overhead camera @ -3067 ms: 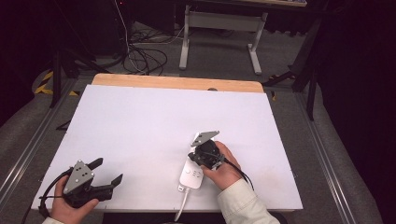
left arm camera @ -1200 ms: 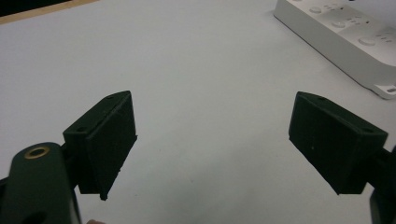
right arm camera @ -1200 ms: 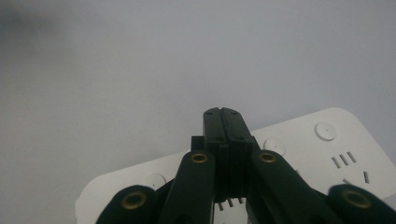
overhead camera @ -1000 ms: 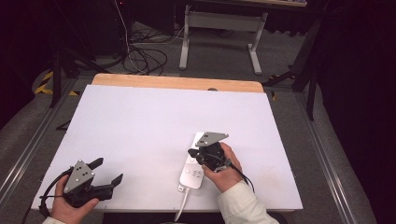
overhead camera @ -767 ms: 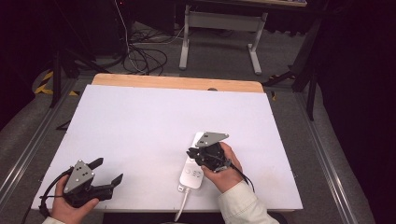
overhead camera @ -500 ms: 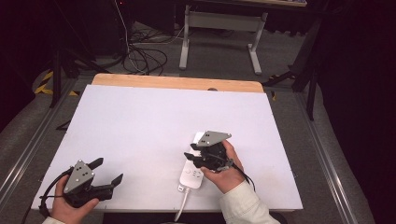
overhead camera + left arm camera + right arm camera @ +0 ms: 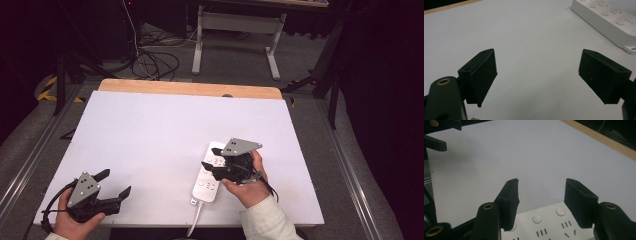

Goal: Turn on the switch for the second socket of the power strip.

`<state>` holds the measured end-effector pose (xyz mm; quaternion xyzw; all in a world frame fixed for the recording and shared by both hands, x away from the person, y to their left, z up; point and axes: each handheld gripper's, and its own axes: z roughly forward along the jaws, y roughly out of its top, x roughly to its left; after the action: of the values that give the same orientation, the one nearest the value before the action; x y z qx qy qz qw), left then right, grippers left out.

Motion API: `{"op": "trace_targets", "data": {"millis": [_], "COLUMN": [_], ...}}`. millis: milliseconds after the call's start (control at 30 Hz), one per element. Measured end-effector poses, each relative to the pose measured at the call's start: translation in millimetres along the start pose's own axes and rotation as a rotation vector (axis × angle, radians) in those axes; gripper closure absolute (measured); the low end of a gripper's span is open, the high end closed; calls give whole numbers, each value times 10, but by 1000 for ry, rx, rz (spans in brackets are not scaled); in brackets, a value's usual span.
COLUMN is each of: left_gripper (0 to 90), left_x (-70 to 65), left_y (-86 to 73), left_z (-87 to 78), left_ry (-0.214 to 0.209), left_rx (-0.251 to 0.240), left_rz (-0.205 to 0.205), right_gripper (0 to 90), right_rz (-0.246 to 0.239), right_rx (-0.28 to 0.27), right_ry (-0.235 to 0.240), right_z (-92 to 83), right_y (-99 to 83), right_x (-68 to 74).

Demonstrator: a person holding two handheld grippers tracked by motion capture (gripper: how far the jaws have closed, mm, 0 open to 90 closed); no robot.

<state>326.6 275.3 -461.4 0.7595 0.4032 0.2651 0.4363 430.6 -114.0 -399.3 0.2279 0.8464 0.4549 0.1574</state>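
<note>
Power strip: a white power strip [image 7: 209, 172] is lying flat on the white desk [image 7: 165, 130], toward its near right part, with its cord trailing off the near edge; in the right claw view its round buttons and socket slots [image 7: 549, 225] are showing just under the jaws.
Right claw: the right claw [image 7: 216, 159] is hovering over the far half of the strip, jaws parted with nothing between them; whether a jaw tip is touching the casing is not clear from these views.
Left claw: the left claw [image 7: 114, 184] is sitting at the near left corner of the desk, well apart from the strip, jaws spread wide and empty; the strip's end [image 7: 609, 20] is appearing at the upper right of its own view.
Done: as I judge it, only the approach is finished, since the right claw is already lined up above the buttons.
Left to do: the strip is not being gripped or lifted, so the press or grasp itself is looking yet to come, and the left claw is not taking part.
</note>
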Motion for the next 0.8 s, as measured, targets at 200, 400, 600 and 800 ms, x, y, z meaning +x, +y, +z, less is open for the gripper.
{"op": "trace_targets", "data": {"millis": [200, 400, 600, 800], "left_gripper": [157, 157, 157, 157], "left_x": [-1, -1, -3, -3], "left_y": [-1, 1, 1, 1], "left_z": [-4, -4, -3, -4], "left_ry": [1, 1, 1, 2], "left_rx": [-3, -5, -5, -5], "left_rz": [-3, -3, -4, -3], "right_gripper": [375, 298, 253, 225], "right_rz": [4, 4, -17, 43], "right_rx": [-21, -36, -14, -33], "right_ry": [-15, -48, -85, -88], "right_z": [-141, -300, -445, -580], "right_y": [-16, -94, -202, -330], "right_x": [-42, -96, -162, -263]}}
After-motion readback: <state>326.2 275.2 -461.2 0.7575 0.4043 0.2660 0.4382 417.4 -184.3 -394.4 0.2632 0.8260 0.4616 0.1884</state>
